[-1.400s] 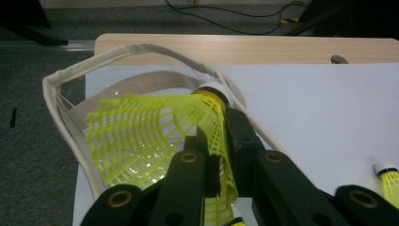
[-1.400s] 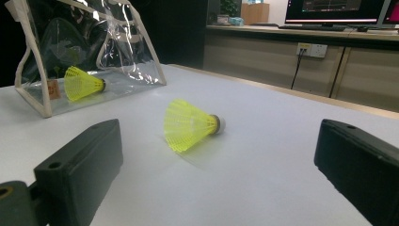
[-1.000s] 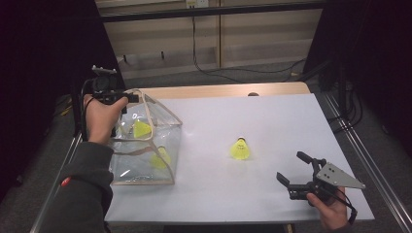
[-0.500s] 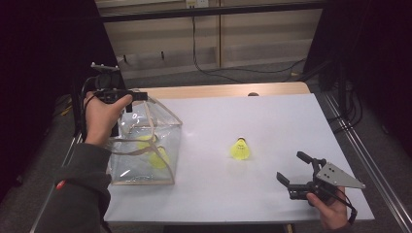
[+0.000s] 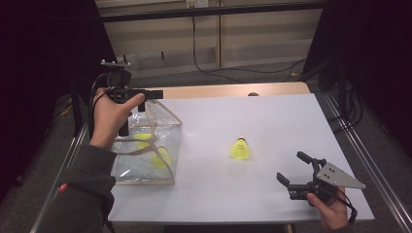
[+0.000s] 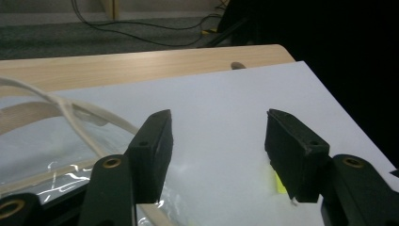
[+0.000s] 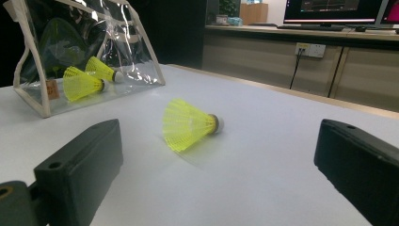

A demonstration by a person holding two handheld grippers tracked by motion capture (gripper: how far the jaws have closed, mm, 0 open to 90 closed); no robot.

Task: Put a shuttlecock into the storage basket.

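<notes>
A clear plastic bag (image 5: pixel 167 127) with tan trim stands at the table's left. Two yellow shuttlecocks (image 5: pixel 144 141) (image 5: pixel 161 158) lie inside it, also visible through its wall (image 7: pixel 82 84). A third yellow shuttlecock (image 5: pixel 240 149) lies on its side on the white table, in front of my right gripper (image 7: pixel 188 125). My left gripper (image 5: pixel 145 104) hovers over the bag's far end. Its jaws have just been opening and stand apart with nothing between them (image 6: pixel 214 150); the bag's handle (image 6: pixel 70 113) loops to their left. My right gripper (image 5: pixel 291 166) rests open near the front right corner.
The white table top (image 5: pixel 272 121) ends in a wooden strip (image 5: pixel 218 91) with a small hole at the far edge. Metal rails run along both sides. Cabinets, cables and a lit monitor (image 7: pixel 339 7) lie beyond the table.
The shuttlecock that was up at the left gripper has dropped to the bag's bottom beside the other one. The left jaws have spread and the hand has lifted slightly. The right gripper stayed still.
</notes>
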